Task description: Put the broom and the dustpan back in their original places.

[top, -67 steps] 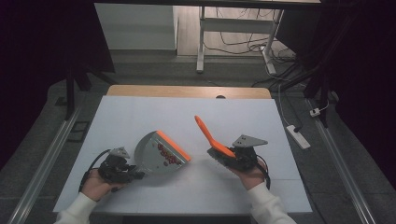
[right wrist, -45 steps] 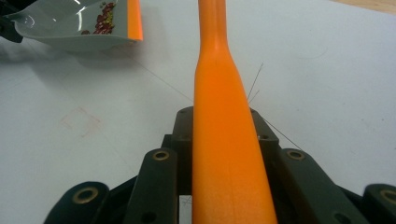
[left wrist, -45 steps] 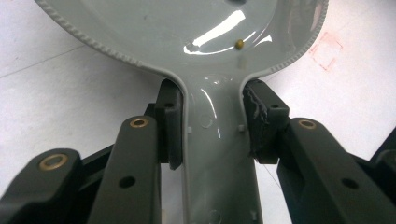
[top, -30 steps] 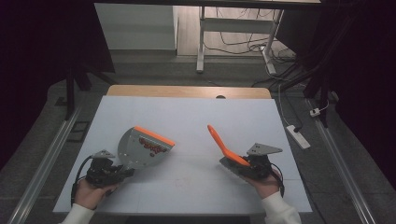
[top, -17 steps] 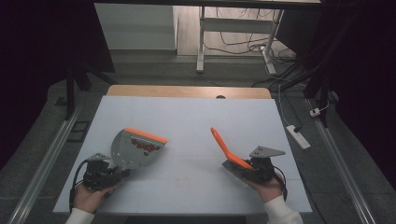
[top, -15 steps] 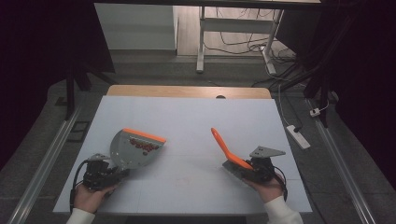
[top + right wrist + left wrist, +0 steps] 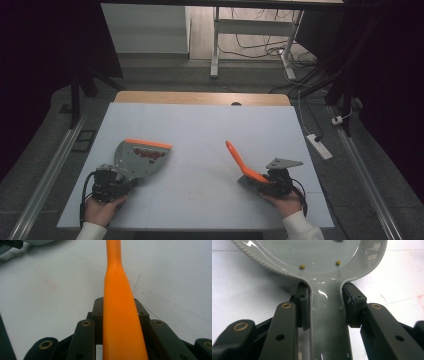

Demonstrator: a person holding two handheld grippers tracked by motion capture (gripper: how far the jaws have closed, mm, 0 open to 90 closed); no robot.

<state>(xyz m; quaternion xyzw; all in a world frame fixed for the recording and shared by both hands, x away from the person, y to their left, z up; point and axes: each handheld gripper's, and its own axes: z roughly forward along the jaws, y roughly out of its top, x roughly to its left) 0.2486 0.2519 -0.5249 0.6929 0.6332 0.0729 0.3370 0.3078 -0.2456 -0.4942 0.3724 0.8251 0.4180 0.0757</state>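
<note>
My left gripper (image 7: 325,315) clamps dustpan (image 7: 141,156) handle; right gripper (image 7: 120,322) clamps orange brush handle (image 7: 240,161). Risk: pan tilts, beads (image 7: 149,154) spill.

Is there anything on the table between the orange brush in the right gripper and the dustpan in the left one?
Nothing visible. In the high view the white table is bare between the dustpan, held by its handle in the left gripper, and the orange brush in the right gripper.
</note>
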